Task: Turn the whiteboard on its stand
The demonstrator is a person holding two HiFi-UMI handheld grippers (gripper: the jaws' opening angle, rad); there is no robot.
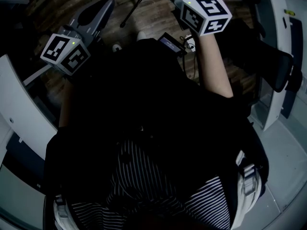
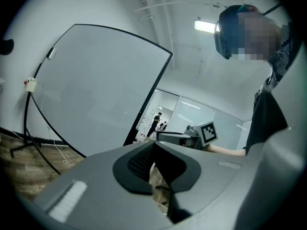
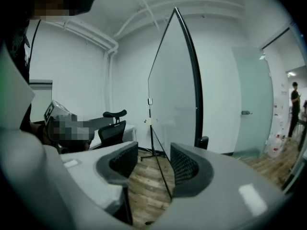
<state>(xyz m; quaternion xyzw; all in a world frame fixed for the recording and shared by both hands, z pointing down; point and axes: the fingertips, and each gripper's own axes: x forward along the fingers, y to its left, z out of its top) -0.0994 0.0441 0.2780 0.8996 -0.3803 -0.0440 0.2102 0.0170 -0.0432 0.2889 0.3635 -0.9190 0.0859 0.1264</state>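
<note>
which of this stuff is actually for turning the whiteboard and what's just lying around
For the job:
whiteboard
tripod stand
left gripper, jaws together, empty
right gripper, jaws apart, empty

Just around:
office chair
door
people in the background

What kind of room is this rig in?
Probably an office or meeting room: a large whiteboard stands against plain white walls, a black office chair sits at a desk, and the floor is wood plank.
</note>
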